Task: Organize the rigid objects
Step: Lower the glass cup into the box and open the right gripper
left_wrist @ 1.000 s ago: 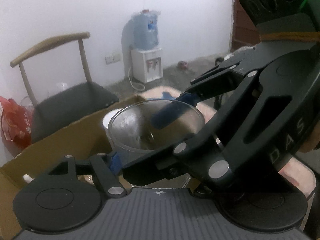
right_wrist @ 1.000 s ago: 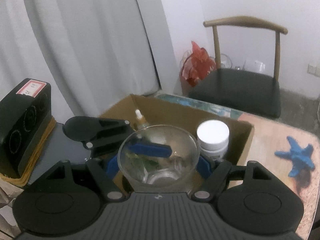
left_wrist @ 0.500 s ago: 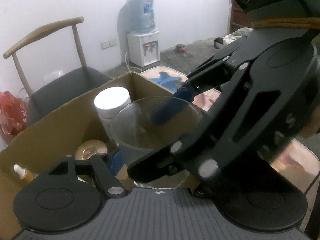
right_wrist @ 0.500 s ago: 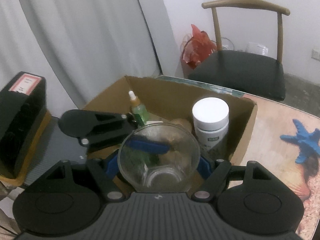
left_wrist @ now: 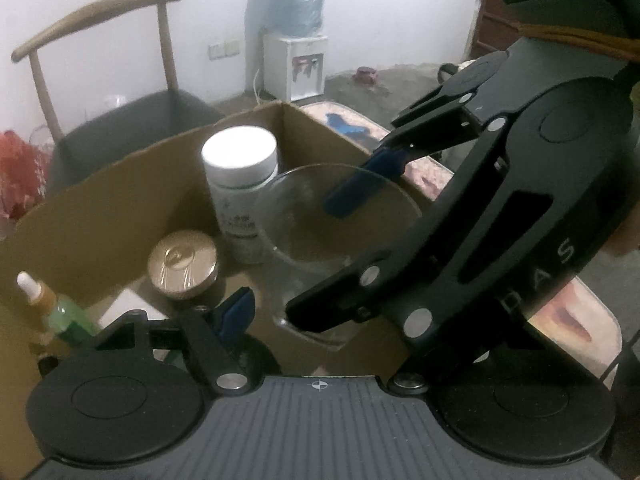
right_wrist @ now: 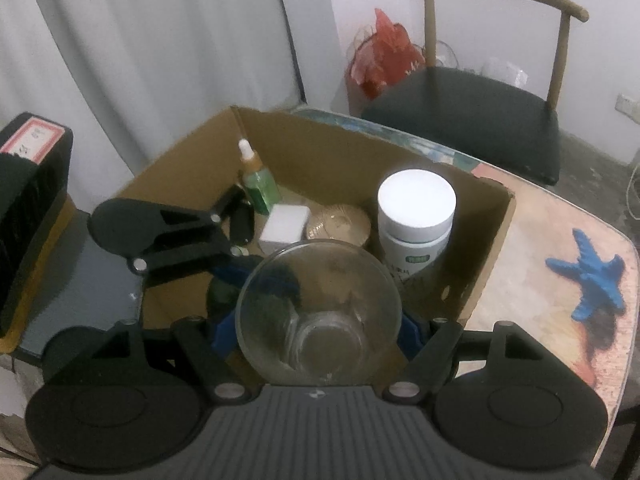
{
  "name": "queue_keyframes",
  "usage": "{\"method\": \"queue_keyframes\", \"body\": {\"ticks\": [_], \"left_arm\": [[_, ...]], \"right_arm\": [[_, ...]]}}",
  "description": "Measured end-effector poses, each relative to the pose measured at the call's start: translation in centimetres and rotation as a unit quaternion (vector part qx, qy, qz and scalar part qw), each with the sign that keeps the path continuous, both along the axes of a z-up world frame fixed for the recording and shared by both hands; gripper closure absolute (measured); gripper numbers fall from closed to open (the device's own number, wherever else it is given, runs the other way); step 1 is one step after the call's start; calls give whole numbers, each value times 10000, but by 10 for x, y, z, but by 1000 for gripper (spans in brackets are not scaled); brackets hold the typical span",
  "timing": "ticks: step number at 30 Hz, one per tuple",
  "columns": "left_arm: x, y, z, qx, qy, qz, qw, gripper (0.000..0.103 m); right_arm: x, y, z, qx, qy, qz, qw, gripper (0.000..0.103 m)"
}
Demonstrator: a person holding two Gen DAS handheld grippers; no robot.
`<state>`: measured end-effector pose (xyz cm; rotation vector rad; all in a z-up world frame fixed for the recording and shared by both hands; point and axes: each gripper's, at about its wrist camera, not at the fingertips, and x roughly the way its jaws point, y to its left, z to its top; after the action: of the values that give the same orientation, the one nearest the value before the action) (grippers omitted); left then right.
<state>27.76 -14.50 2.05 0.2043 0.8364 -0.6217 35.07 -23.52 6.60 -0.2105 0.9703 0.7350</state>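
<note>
Lowering: glass cup (right_wrist: pixel 318 312), clamped btwn right gripper (right_wrist: pixel 316 330) pads, now sits lower, over cardboard box (right_wrist: pixel 490 240) front edge vs. 1 s ago. Left gripper (left_wrist: pixel 294 246) jaws parted, holding nothing. White jar (right_wrist: pixel 416 220) alongside. Placement looks near.

Dim, flat indoor light; soft shadows pool inside the cardboard box (right_wrist: pixel 486 240). Both fisheye views bend strongly at dark-cornered edges, with slight blur and grain throughout.
</note>
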Motion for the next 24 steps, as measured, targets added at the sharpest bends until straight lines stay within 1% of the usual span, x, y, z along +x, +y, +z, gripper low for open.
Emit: {"method": "queue_keyframes", "body": {"ticks": [7, 8, 9, 10, 11, 14, 17, 20, 24], "left_arm": [[7, 11, -2, -92, 329, 151, 9993, 29], [7, 12, -2, -95, 337, 182, 9992, 26], [7, 14, -1, -119, 355, 192, 9991, 22], [6, 16, 0, -151, 386, 190, 9990, 19], [7, 17, 0, -197, 401, 183, 9988, 19], [3, 20, 5, -195, 269, 239, 9992, 18], [-3, 24, 9, -300, 180, 295, 9990, 17], [-12, 27, 17, -391, -32, 349, 9986, 12], [-31, 35, 34, -647, -380, 404, 9964, 7]], "right_arm": [[3, 12, -1, -474, 153, -25, 9988, 24], [3, 14, -1, -520, 179, -39, 9985, 25], [4, 14, 0, -546, 210, -64, 9983, 20], [3, 14, 1, -574, 212, -103, 9981, 22], [3, 13, 2, -572, 218, -113, 9981, 22], [2, 12, 2, -576, 227, -189, 9979, 22], [-1, 8, 6, -482, 220, -247, 9983, 22], [-9, 4, 14, -300, 137, -294, 9990, 22], [-28, -9, 32, 144, -33, -493, 9987, 21]]}}
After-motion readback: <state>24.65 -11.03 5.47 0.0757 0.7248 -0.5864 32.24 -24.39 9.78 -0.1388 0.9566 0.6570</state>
